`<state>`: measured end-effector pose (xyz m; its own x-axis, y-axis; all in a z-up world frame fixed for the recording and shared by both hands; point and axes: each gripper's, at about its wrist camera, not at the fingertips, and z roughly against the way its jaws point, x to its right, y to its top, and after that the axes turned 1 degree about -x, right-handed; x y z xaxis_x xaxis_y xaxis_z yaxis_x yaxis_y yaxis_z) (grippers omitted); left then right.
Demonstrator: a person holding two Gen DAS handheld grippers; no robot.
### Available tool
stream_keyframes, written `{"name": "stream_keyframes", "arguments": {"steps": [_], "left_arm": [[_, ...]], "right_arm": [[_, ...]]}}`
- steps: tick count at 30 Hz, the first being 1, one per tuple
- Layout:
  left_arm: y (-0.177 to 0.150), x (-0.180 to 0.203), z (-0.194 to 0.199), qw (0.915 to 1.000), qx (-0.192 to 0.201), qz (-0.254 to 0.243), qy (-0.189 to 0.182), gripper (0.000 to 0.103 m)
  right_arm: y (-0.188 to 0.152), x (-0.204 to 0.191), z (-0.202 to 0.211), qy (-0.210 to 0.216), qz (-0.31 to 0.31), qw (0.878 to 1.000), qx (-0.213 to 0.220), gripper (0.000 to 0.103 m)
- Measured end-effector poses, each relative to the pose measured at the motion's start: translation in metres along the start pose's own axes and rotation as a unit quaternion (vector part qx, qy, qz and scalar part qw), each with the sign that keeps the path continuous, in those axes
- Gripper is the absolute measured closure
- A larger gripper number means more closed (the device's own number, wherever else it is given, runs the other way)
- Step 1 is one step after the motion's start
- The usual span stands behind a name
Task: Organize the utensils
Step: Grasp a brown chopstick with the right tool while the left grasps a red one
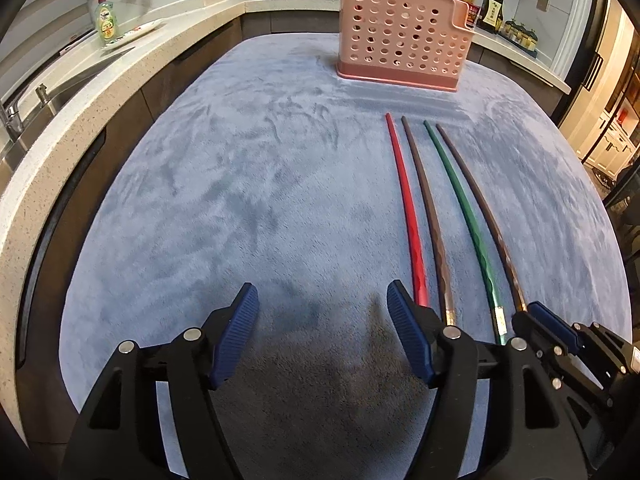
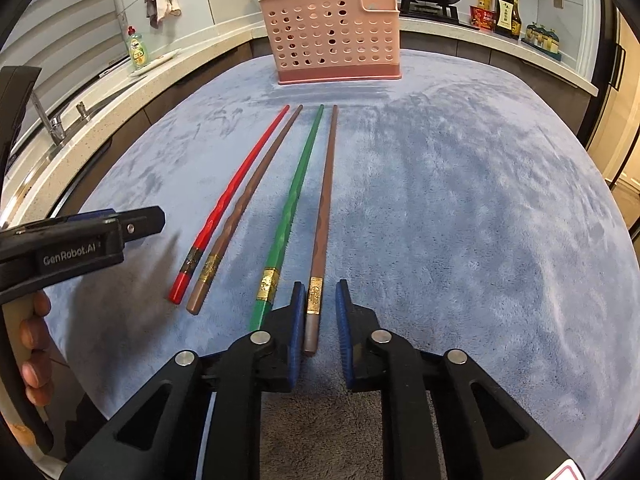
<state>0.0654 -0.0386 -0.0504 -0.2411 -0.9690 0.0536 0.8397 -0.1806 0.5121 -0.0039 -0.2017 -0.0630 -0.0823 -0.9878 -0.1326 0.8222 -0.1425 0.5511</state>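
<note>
Several chopsticks lie side by side on the blue cloth [image 2: 460,200]: a red one [image 2: 236,192], a brown one [image 2: 250,200], a green one [image 2: 294,196] and a second brown one [image 2: 325,200]. A pink perforated utensil holder [image 2: 330,38] stands upright at the far end, with chopsticks in it. My right gripper [image 2: 318,308] is open, its blue pads either side of the rightmost brown chopstick's near end, with gaps showing. My left gripper [image 1: 320,308] is open and empty over bare cloth left of the red chopstick [image 1: 406,200]. The holder also shows in the left wrist view [image 1: 400,36].
A speckled counter [image 1: 52,140] with a sink and tap runs along the left. A green soap bottle [image 1: 106,20] stands on it. A stove with pans and sauce bottles [image 2: 506,10] sit behind the holder. The left gripper shows in the right wrist view [image 2: 132,222].
</note>
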Motion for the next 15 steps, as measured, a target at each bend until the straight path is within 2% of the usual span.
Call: {"name": "stream_keyframes", "arguments": {"steps": [2, 15], "left_arm": [[-0.002, 0.002, -0.001, 1.0000, -0.005, 0.001, -0.007, 0.039], [-0.007, 0.017, -0.001, 0.9995, -0.013, -0.012, -0.028, 0.039]], "right_arm": [[-0.001, 0.003, 0.000, 0.001, -0.005, 1.000, 0.000, 0.096], [-0.005, 0.010, 0.004, 0.006, -0.019, 1.000, 0.002, 0.096]]}}
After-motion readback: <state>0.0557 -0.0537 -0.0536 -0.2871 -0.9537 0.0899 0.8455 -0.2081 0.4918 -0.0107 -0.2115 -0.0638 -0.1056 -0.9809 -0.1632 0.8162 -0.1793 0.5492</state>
